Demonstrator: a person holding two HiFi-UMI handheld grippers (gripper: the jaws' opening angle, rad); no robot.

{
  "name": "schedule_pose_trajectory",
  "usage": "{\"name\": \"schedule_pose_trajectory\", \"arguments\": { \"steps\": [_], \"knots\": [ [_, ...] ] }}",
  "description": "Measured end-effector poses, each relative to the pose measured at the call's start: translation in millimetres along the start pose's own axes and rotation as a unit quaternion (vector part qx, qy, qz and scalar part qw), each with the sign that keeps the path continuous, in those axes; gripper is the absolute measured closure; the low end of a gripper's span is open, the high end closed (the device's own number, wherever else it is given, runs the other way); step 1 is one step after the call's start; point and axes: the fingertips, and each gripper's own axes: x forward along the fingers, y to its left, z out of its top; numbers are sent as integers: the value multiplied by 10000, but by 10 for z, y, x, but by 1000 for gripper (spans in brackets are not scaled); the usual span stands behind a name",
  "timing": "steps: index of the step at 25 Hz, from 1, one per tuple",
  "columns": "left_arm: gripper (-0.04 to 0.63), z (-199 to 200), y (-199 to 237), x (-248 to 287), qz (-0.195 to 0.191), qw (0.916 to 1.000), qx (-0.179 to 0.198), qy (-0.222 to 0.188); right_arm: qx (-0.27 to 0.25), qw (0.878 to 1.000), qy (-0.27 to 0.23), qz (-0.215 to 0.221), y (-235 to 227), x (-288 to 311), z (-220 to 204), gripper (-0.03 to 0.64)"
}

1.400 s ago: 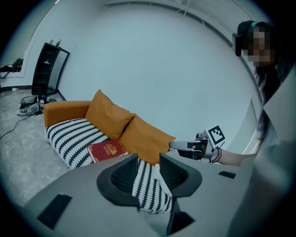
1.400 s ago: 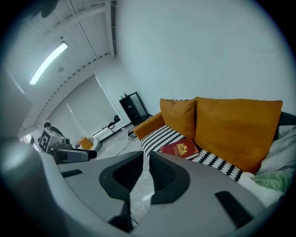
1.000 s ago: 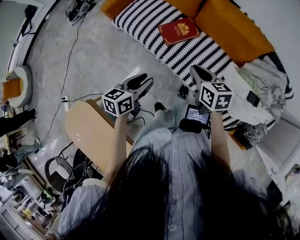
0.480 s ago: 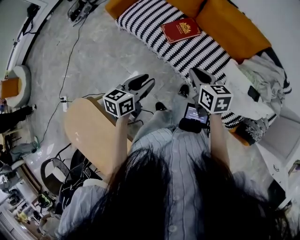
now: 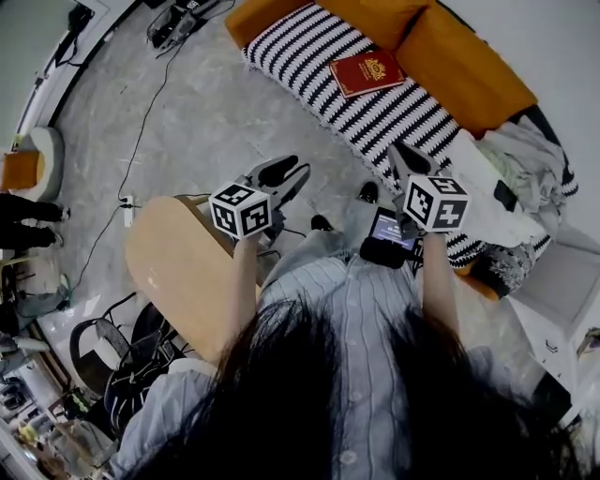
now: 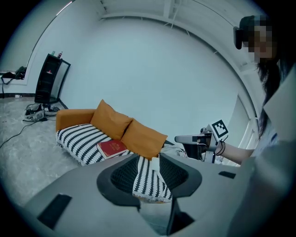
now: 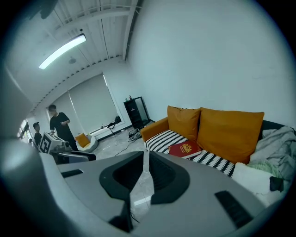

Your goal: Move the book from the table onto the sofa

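The red book (image 5: 367, 73) lies flat on the black-and-white striped throw (image 5: 300, 47) over the sofa (image 5: 251, 13) seat, near its back edge, just beside the orange cushions (image 5: 459, 58). Both tongs hang over the floor, well apart from the book. The left tongs (image 5: 292, 171) stand slightly parted and empty. The right tongs (image 5: 401, 152) are closed on nothing. The wooden worktop (image 5: 173, 272) lies below the left forearm.

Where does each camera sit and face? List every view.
Head view: on the head, steeply down at table and sofa; hair, shirt, left gripper, right gripper show.
Left gripper view: on that gripper, toward the sofa; its open jaws, the right gripper.
Right gripper view: on that gripper, toward the sofa; its shut jaws, the left gripper.
All share the book on the sofa.
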Motion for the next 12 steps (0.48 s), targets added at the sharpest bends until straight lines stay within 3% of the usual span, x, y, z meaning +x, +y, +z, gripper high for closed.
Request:
{"name": "schedule_pose_trajectory", "arguments": {
  "steps": [12],
  "knots": [
    [440, -11, -30, -142, -70, 9999, 134, -79, 6, 9994, -133, -323, -82, -163, 18, 566]
  ]
}}
